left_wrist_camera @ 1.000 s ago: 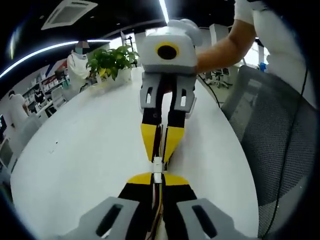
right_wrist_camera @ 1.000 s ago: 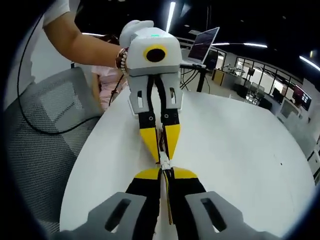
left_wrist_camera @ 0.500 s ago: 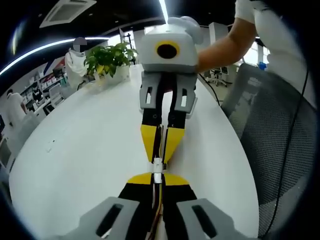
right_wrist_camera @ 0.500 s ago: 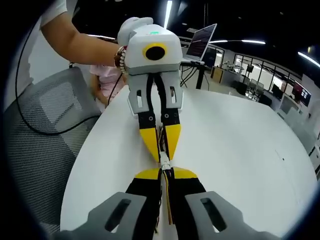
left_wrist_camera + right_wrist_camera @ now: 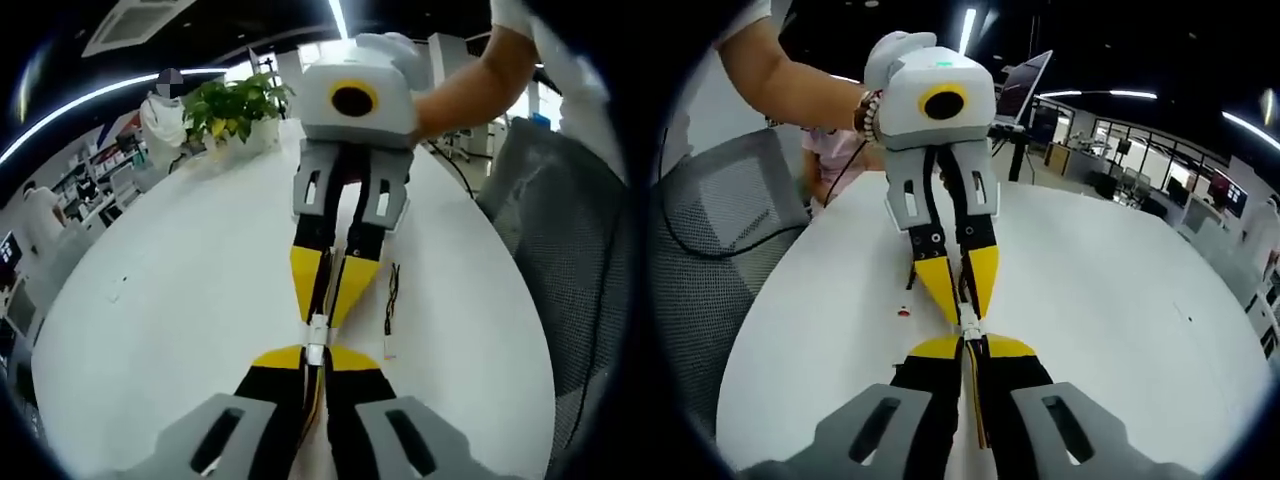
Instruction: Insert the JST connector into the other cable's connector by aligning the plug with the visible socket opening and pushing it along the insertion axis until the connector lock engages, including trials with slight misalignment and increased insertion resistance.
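Two small white JST connectors [image 5: 316, 334] meet end to end above the white table [image 5: 170, 290]; I cannot tell whether they are fully mated. My left gripper [image 5: 316, 354] rises from the bottom of the left gripper view, shut on its connector's wires. My right gripper [image 5: 329, 306] comes from above, shut on the other cable. In the right gripper view the same joint [image 5: 968, 327] sits between my right gripper [image 5: 971, 346] and the left gripper [image 5: 962, 302]. Both pairs of yellow tips point at each other in one line.
A loose dark cable [image 5: 390, 298] with a white end lies on the table beside the grippers, also seen as a cable [image 5: 911, 274] with a red piece [image 5: 903, 311]. A mesh chair [image 5: 700, 230] stands at the table's edge. A potted plant [image 5: 235, 105] stands far back.
Both views have shifted with the hands, bringing the loose cable on the table into sight. The two grippers stay tip to tip on the connectors, both shut.
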The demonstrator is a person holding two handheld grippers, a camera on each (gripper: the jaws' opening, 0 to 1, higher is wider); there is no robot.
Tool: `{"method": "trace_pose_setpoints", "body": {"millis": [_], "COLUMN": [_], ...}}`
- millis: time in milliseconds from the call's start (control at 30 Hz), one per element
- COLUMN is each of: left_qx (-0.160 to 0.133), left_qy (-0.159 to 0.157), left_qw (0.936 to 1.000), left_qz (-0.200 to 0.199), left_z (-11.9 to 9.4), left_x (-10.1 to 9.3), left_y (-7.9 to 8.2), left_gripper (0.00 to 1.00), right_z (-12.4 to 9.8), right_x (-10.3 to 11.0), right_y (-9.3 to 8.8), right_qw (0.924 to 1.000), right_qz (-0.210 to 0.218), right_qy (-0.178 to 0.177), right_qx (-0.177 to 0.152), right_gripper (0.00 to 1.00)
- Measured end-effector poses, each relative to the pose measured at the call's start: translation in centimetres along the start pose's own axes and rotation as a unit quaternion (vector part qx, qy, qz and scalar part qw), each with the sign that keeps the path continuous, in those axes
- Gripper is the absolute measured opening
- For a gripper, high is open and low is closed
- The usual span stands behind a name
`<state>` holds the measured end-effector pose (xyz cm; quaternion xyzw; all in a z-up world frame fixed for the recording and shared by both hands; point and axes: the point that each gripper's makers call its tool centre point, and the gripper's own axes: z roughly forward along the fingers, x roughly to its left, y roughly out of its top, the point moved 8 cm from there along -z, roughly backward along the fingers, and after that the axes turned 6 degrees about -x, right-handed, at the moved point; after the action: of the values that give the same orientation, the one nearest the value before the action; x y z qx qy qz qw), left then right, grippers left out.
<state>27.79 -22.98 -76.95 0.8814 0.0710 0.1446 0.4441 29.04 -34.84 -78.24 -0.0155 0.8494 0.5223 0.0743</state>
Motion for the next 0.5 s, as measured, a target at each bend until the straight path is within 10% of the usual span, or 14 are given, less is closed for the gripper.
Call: {"method": "trace_pose_setpoints", "body": {"millis": [500], "left_qx": [0.023], "left_qy": [0.021], "left_qw": [0.9990], "left_qz": [-0.031], "left_z": [0.6], "left_x": [1.5], "left_y": [-1.5], "left_gripper": [0.02], "right_z": [1.9], "right_x": [-1.1], "right_y": [-1.7], "right_qw": [0.9991], "right_qz": [0.035], "right_qy": [-0.022], "right_qx": [0.002], "right_gripper": [0.05]}}
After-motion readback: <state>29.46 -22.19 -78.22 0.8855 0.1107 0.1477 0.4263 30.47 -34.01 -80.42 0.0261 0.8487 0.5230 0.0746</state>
